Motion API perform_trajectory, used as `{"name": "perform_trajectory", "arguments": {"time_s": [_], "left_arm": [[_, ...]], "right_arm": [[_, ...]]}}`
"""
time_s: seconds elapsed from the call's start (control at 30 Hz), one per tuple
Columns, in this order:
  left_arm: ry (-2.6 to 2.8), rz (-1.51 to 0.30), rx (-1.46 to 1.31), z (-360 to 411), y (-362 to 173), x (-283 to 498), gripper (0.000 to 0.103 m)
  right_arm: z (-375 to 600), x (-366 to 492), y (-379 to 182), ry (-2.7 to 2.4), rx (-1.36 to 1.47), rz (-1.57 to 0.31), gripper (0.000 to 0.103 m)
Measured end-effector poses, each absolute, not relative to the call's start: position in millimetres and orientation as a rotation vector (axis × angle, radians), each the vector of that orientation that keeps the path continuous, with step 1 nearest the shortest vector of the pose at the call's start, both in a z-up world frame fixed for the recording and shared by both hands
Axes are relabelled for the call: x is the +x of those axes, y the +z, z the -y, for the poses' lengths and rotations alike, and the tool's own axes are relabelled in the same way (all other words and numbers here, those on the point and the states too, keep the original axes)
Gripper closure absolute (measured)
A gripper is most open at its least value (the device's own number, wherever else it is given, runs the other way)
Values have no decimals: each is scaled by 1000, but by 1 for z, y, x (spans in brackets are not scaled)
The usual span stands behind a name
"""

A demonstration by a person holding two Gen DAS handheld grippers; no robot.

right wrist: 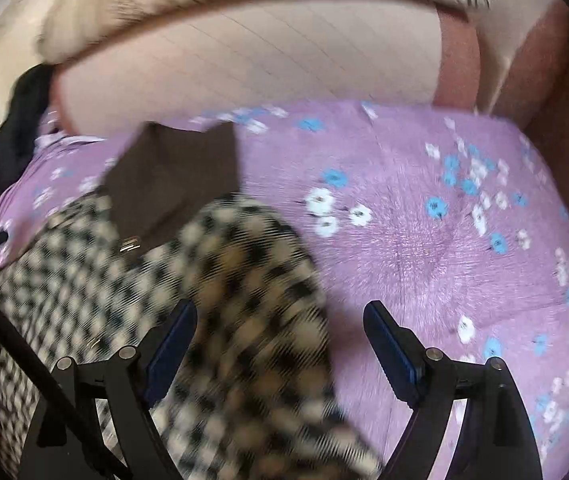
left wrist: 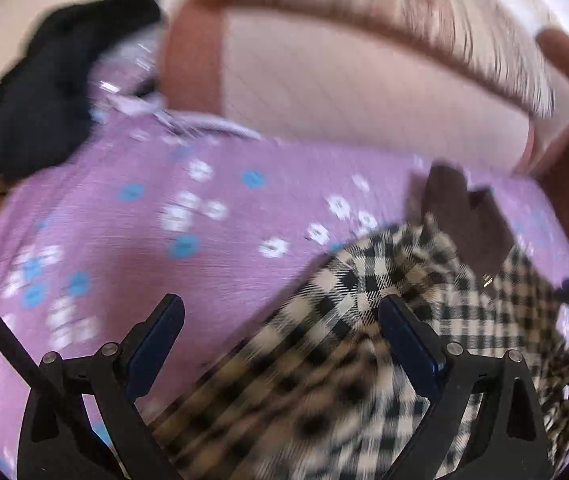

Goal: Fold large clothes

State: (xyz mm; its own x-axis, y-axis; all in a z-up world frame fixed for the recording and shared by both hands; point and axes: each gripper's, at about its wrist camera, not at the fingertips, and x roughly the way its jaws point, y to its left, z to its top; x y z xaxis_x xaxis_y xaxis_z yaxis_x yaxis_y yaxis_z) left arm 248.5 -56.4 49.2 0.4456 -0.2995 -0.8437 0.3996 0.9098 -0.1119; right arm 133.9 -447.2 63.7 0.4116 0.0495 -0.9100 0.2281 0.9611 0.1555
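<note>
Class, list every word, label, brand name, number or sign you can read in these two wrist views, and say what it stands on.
No text can be read in either view.
A small metallic tag sits on the brown lining of the checked coat: too blurred to read.
The purple floral bedsheet carries only flowers, no writing.

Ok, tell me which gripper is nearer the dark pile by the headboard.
Left, probably. The left gripper views the dark pile large at upper left; from the right gripper it sits small at the far left.
</note>
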Motion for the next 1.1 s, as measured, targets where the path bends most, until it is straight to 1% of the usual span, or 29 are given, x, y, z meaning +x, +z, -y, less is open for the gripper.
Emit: {"name": "perform_trajectory", "arguments": {"time_s": [0.03,0.07,0.1,0.13,0.17,0.2,0.23,0.27,0.3,0.5,0.57,0.67,0.73,0.77,0.8,0.83,0.87,0.9,0.93,0.97,1.0,1.07,1.1], "left_arm": [[-452,-1053,123,66,39,256,12],[-478,-1087,126,73,30,262,25],[-498,-1124,121,79,21,265,49],[-486,-1152,124,85,14,266,61],[-457,-1124,150,90,16,265,78],[-482,-1112,161,94,17,262,100],[-493,-1126,169,96,18,261,100],[-471,-1107,189,96,22,260,100],[-450,-1086,207,97,26,259,100],[-243,-994,191,68,61,286,100],[-183,-990,216,61,66,302,100],[-83,-989,285,58,59,320,100],[-43,-1029,301,56,46,327,96],[-23,-1040,302,55,41,327,91],[-2,-1035,299,50,38,325,88],[5,-1020,285,45,40,319,85],[1,-1013,268,38,44,316,75],[-9,-1006,245,32,48,309,63],[-20,-995,217,25,55,304,58],[-23,-979,194,17,63,294,55],[-28,-965,175,11,70,283,54],[-47,-934,136,-6,88,251,51],[-51,-923,127,-11,94,239,47]], "right_arm": [[454,140,55,-90,318,-1162,14],[458,145,46,-61,353,-1179,14],[459,150,40,-44,361,-1198,14],[459,155,32,-40,350,-1225,14],[458,158,28,-42,336,-1233,14],[456,160,28,-42,318,-1224,22],[454,162,32,-29,306,-1209,64],[453,167,35,-2,317,-1215,91],[453,172,36,23,344,-1228,97],[422,214,64,11,199,-1186,98],[418,237,72,-1,194,-1152,98],[403,266,63,-44,147,-1151,98],[394,276,46,-93,117,-1169,96],[390,279,34,-105,132,-1205,95],[388,278,29,-109,143,-1210,91],[386,272,29,-111,149,-1194,79],[386,264,34,-99,165,-1177,69],[386,258,38,-86,184,-1163,49],[389,244,46,-82,207,-1144,42],[392,226,56,-91,228,-1112,42],[394,207,63,-88,249,-1089,41],[408,168,82,-53,308,-1060,37],[414,143,91,-40,327,-1046,35]]}}
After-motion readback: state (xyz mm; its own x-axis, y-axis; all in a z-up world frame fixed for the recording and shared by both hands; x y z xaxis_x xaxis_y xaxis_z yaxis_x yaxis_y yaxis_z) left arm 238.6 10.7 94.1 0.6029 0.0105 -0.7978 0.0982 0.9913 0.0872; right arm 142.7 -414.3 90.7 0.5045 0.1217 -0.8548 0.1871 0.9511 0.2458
